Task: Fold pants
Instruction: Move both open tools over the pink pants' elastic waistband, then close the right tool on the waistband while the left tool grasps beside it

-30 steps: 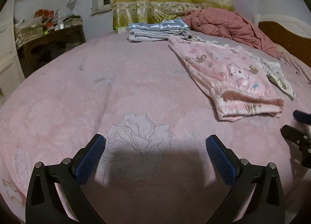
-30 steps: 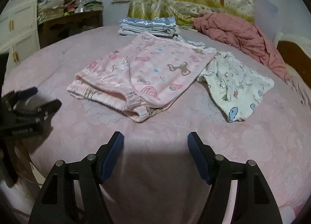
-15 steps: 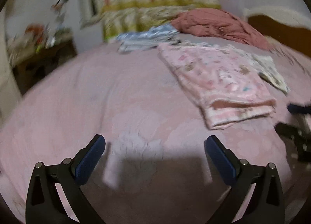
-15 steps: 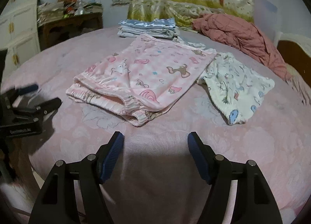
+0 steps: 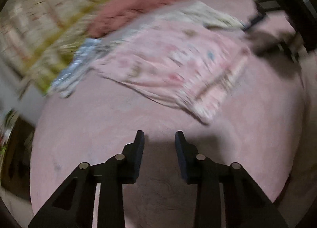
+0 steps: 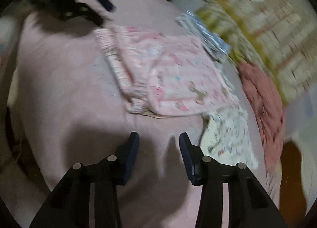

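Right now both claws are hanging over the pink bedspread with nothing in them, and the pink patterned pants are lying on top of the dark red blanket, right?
Not quite. In the right wrist view the pink patterned pants lie on the pink bedspread, apart from the dark red blanket. Both claws, left and right, are empty, jaws closing.

pale pink pants with small cartoon prints, on plain dusty-pink bedspread; cream printed garment; rust-red quilt; yellow-green patterned curtain.

Left wrist: low over bed, tilted, facing pants. Right wrist: likewise, opposite tilt. Shared: pants, bed, curtain, each other's gripper.
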The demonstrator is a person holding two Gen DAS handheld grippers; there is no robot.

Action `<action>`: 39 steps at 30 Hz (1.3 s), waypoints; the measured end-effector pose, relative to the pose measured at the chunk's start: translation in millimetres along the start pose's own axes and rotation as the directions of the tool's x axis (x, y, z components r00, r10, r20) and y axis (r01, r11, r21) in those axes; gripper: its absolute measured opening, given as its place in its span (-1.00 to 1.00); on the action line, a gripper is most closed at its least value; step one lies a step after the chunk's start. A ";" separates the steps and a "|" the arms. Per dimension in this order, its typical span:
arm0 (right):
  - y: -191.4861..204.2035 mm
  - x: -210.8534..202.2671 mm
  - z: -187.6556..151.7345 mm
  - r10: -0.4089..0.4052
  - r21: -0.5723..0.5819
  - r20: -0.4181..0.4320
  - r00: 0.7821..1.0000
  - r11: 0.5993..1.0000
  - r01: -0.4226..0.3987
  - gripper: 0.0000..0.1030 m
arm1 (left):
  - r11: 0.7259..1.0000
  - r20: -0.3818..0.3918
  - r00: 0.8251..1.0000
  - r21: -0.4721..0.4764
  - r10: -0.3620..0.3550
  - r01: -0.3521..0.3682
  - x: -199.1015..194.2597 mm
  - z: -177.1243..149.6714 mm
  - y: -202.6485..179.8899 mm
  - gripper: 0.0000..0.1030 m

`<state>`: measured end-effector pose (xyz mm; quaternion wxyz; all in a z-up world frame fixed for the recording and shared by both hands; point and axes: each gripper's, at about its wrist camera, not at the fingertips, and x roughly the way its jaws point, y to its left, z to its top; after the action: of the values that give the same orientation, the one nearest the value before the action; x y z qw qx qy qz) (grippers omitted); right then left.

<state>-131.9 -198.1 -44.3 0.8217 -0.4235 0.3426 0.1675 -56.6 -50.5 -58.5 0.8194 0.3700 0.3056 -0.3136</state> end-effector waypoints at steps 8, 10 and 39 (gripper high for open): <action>0.9 21.8 21.4 0.068 -0.093 0.060 0.996 0.994 -0.063 -0.15 | 0.962 0.067 0.998 0.273 -0.006 -0.013 18.8 14.8 -15.8 -0.30; 4.8 26.1 24.8 0.056 -0.121 0.093 0.994 0.992 -0.044 -0.15 | 0.943 0.103 0.994 0.332 -0.023 -0.012 18.0 13.4 -17.6 -0.31; 11.4 17.7 21.6 -0.017 0.021 0.267 0.964 1.000 0.011 -0.78 | 0.917 0.272 0.954 0.398 -0.128 0.009 -13.3 10.7 -30.2 -0.80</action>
<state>-116.7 -174.2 -54.6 0.8657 -0.3913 0.2272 0.2140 -84.3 -71.2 -55.5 0.7530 0.4650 0.1251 -0.4484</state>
